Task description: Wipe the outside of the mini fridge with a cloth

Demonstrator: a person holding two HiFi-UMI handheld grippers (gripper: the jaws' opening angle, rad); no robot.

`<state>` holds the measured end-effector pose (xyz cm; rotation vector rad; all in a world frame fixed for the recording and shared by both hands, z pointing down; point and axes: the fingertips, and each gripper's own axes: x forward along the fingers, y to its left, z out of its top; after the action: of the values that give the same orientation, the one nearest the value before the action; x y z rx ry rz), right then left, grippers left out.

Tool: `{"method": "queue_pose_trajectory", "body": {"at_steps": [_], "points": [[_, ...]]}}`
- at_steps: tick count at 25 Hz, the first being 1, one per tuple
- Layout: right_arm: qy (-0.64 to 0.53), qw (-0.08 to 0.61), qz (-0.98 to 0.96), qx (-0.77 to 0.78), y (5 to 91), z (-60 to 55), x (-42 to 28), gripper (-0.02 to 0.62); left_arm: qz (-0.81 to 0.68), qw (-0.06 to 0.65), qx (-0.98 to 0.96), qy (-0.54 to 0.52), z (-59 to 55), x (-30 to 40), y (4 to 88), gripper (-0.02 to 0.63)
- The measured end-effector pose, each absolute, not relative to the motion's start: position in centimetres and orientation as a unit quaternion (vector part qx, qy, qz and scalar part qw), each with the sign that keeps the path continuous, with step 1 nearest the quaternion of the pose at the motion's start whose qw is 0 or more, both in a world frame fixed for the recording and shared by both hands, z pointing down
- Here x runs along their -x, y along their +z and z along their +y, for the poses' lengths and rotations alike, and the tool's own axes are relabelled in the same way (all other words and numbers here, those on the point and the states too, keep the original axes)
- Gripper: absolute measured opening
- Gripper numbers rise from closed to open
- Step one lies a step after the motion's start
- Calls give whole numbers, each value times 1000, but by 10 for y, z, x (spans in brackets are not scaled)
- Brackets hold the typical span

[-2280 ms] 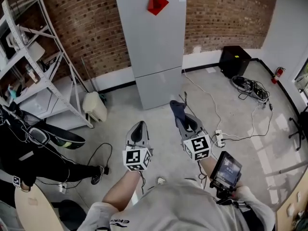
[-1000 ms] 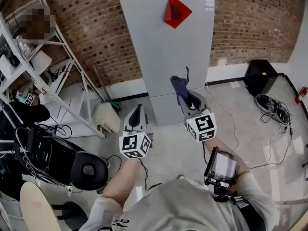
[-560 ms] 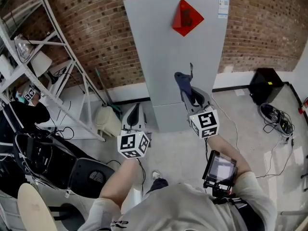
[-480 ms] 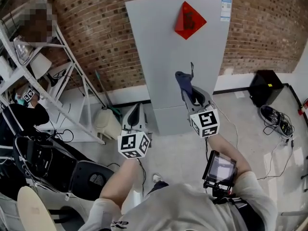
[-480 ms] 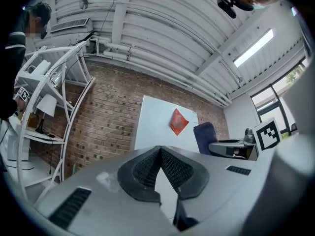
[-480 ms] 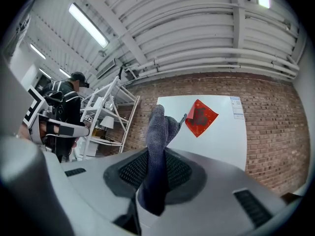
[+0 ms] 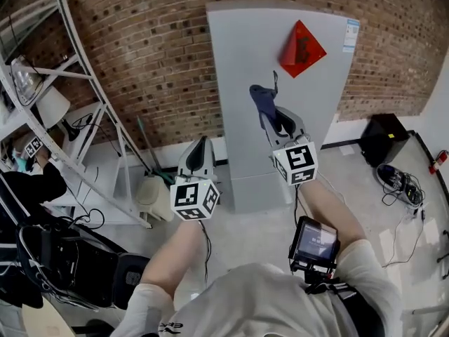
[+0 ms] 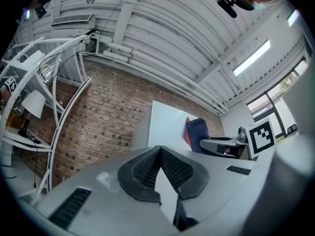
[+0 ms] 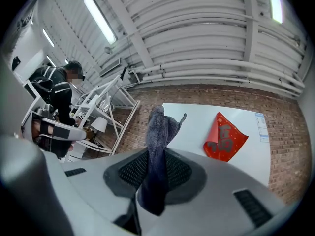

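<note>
Upright grey fridge [image 7: 238, 69], dark-blue cloth [image 7: 262, 101] aloft

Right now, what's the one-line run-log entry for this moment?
right gripper: shut on cloth, held up before fridge door | left gripper: shut, empty | cloth-door contact: unclear

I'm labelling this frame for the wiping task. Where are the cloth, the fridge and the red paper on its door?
cloth [image 9: 158, 127]: right gripper view, the end sticking out past the jaws.
fridge [image 7: 240, 69]: head view, bare upper door panel.
red paper [image 7: 302, 48]: head view, its centre.
</note>
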<state>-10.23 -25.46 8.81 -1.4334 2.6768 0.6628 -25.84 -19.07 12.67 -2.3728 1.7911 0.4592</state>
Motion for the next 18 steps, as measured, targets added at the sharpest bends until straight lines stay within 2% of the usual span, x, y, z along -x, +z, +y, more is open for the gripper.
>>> {"method": "queue_pose_trajectory", "body": {"at_steps": [18], "points": [[255, 85, 846, 460, -39, -365, 199, 86, 622, 87, 762, 157, -236, 349, 111, 5]]}}
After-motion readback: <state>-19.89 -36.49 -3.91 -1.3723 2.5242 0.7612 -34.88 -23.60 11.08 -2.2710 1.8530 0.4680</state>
